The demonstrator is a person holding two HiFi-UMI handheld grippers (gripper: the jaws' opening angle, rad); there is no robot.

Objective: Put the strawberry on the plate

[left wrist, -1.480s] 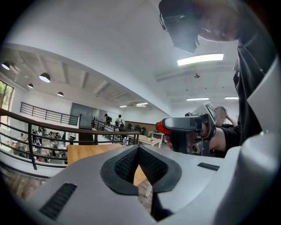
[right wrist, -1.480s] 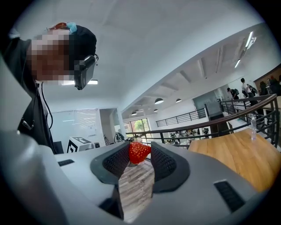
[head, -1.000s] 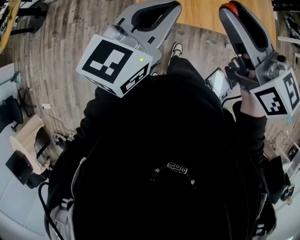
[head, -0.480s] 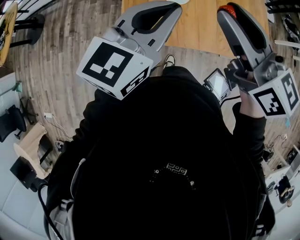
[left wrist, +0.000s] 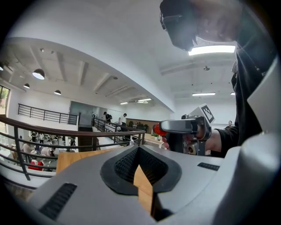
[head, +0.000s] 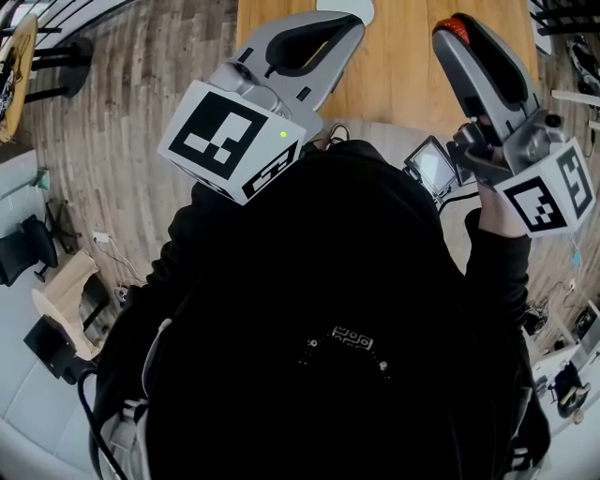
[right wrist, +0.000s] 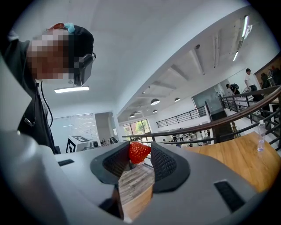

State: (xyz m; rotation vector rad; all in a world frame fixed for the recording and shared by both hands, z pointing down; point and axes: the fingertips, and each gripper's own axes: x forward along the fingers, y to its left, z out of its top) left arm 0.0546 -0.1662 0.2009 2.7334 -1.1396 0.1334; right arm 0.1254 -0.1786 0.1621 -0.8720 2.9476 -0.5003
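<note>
left gripper (left wrist: 138, 151): fingers closed together, empty | right gripper (right wrist: 139, 161): fingers clamped on strawberry (right wrist: 138, 151) at their tips | strawberry: in the air above the bench's (head: 403, 66) right part | plate (head: 345, 7): possibly the white rim at bench's far edge

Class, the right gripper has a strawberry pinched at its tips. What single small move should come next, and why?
Probably carry the right gripper forward and leftward over the wooden table toward the white plate, without opening. The strawberry sits pinched between its fingers, and the plate shows only as a rim at the head view's top edge, left of the gripper.
</note>
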